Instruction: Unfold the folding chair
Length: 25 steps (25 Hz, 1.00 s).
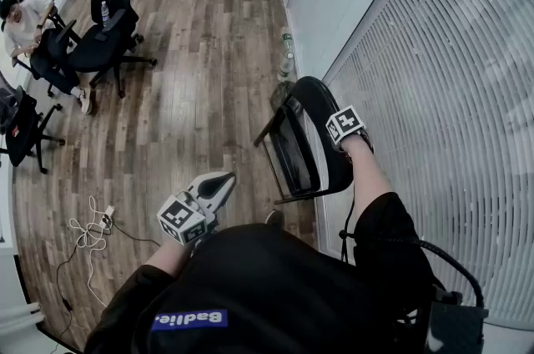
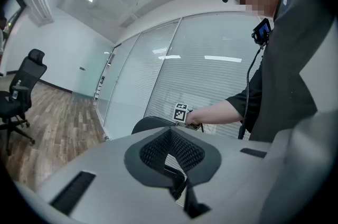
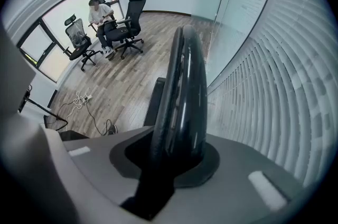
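The black folding chair [image 1: 304, 139] stands folded on the wood floor beside the blinds-covered glass wall. My right gripper [image 1: 350, 139] points steeply down onto the top of its backrest. In the right gripper view the right gripper [image 3: 174, 157] is shut on that glossy black backrest edge [image 3: 182, 85], which runs away between the pads. My left gripper [image 1: 219, 182] hangs in the air to the chair's left, apart from it. In the left gripper view the left gripper [image 2: 171, 157] is shut on nothing, and the chair's top [image 2: 150, 123] shows behind it.
Black office chairs [image 1: 108, 18] and a seated person [image 1: 25, 22] are at the far left. A white cable with a power strip [image 1: 93, 229] lies on the floor near my left side. Bottles [image 1: 286, 60] stand at the foot of the glass wall [image 1: 434, 93].
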Each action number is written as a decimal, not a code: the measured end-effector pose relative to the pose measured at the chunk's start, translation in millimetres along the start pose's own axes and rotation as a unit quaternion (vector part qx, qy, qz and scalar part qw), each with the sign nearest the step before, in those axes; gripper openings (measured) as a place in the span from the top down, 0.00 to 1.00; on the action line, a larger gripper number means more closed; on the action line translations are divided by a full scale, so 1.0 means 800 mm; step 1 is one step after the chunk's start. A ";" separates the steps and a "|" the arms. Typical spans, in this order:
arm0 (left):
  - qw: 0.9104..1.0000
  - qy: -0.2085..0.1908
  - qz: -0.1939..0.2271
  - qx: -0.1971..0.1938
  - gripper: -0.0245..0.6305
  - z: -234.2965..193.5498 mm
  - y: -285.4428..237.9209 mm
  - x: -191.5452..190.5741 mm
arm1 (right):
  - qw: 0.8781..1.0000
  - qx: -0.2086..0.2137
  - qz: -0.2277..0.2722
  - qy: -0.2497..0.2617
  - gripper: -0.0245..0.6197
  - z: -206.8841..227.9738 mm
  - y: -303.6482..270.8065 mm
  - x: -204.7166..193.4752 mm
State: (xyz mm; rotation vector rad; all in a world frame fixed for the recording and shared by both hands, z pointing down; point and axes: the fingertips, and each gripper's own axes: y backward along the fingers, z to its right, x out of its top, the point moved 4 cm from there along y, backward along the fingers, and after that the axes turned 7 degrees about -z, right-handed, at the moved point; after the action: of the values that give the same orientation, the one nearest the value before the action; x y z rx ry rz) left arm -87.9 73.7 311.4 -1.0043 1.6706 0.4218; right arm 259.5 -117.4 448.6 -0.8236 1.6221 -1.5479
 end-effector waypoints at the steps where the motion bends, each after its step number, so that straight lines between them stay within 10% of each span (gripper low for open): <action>1: 1.000 0.004 0.001 0.000 0.95 0.003 0.001 0.003 | 1.000 0.000 0.000 0.000 0.84 -0.001 0.000 -0.002; 25: 0.999 0.049 -0.007 0.005 0.95 -0.003 -0.002 -0.033 | 1.000 -0.003 0.000 0.000 0.83 -0.002 -0.001 -0.004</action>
State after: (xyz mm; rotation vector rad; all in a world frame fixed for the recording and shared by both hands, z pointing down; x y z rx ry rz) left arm -86.5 81.5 336.4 -1.0431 1.7493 0.3593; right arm 259.6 -113.5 449.6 -0.8267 1.6272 -1.5436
